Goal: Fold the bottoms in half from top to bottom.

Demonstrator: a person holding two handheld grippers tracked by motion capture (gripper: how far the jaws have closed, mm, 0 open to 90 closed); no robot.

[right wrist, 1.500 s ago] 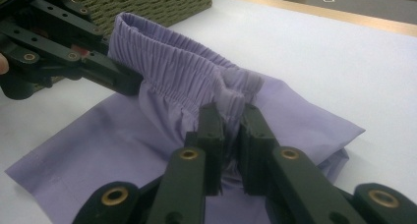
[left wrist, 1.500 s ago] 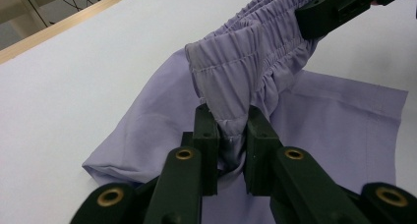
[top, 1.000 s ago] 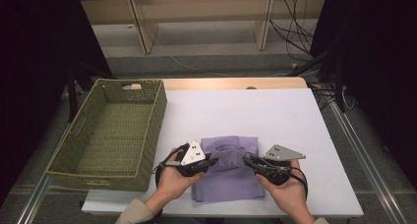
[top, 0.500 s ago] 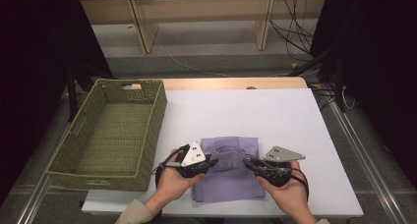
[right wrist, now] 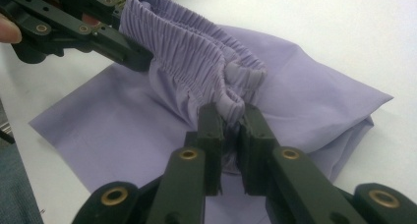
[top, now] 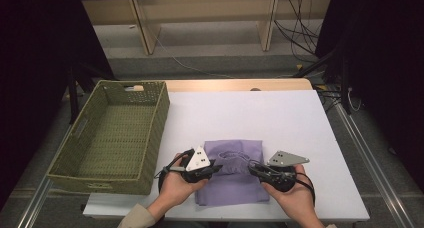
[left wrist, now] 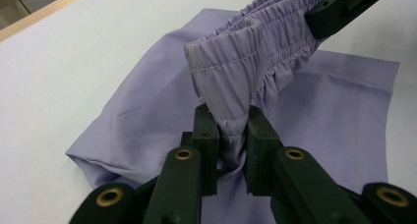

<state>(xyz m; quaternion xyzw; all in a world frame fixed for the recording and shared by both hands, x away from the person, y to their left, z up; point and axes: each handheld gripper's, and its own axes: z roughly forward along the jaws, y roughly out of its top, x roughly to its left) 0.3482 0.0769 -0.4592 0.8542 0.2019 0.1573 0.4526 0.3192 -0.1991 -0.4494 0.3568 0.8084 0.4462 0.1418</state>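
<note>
Holding the lilac elastic-waist shorts (top: 231,173) by the gathered waistband, the left gripper (top: 212,169) and right gripper (top: 253,170) are each clamped shut on a fold of it, low in the centre of the high view on the white table (top: 250,115). Lifting evenly should keep the band taut. The wicker basket (top: 112,133) sits at left.

Setting: laboratory or recording workspace, indoor. Evidence: white-topped desk (top: 260,118) with a wooden far edge, mounted on metal rails (top: 372,180) at left and right; dark curtains (top: 385,63) enclosing both sides; loose black cables (top: 295,30) on the grey floor at far right; plain wooden shelving frame (top: 205,18) beyond the desk.
</note>
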